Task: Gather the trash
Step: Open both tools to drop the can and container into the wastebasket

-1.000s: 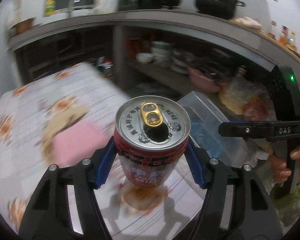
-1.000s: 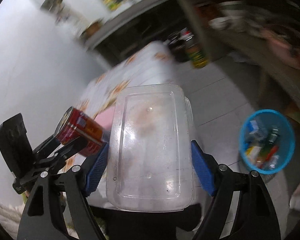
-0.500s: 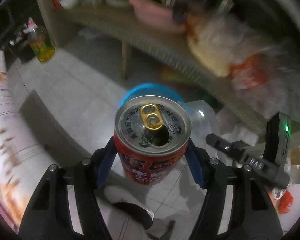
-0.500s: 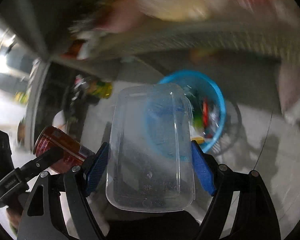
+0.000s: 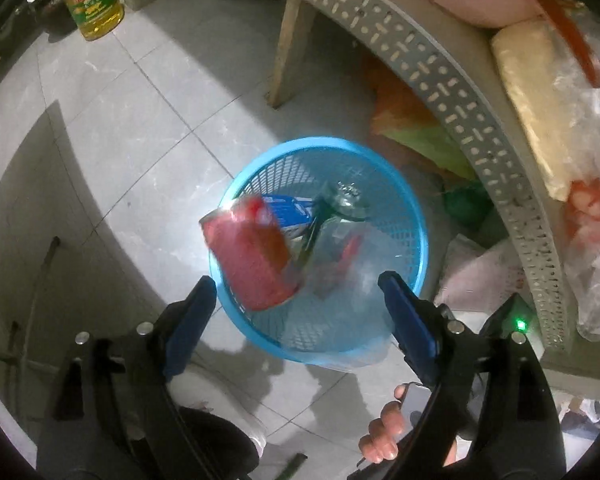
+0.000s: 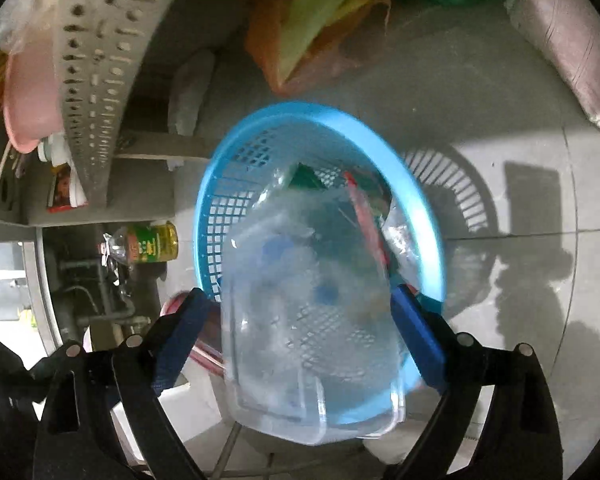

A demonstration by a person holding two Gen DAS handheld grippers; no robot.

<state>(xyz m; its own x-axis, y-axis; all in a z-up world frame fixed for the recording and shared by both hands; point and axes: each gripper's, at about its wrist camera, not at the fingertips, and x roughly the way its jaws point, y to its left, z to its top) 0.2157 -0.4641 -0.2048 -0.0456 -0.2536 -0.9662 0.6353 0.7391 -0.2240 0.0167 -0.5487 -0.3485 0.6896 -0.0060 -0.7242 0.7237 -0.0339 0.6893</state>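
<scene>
Can and clear tub let go over the blue basket

The left gripper (image 5: 296, 300) has just been opening; its blue pads stand wide apart with nothing pressed between them. The red can (image 5: 252, 252), blurred and tipped, is just beyond the pads, over the near-left rim of the blue basket (image 5: 416, 248), touching neither pad. The right gripper (image 6: 300, 336) has also just been opening. The clear plastic tub (image 6: 312, 320) sits between its pads but looks loose, tilted and smeared, over the basket's near edge (image 6: 432, 248).

The can is thin metal, light if empty, smooth and round. It likely dents under a hard squeeze, so the place to take it is across the middle of its wall. The tub is thin, glossy and springy, a rounded rectangle with a raised rim. It probably flexes and slips, so a hold across its short sides near the rim suits it best.

The basket is stiff plastic mesh, round, already holding a glass bottle (image 5: 344, 204) and wrappers, on a smooth tiled floor (image 5: 112, 132). An oil bottle (image 5: 94, 4) stands far left
</scene>
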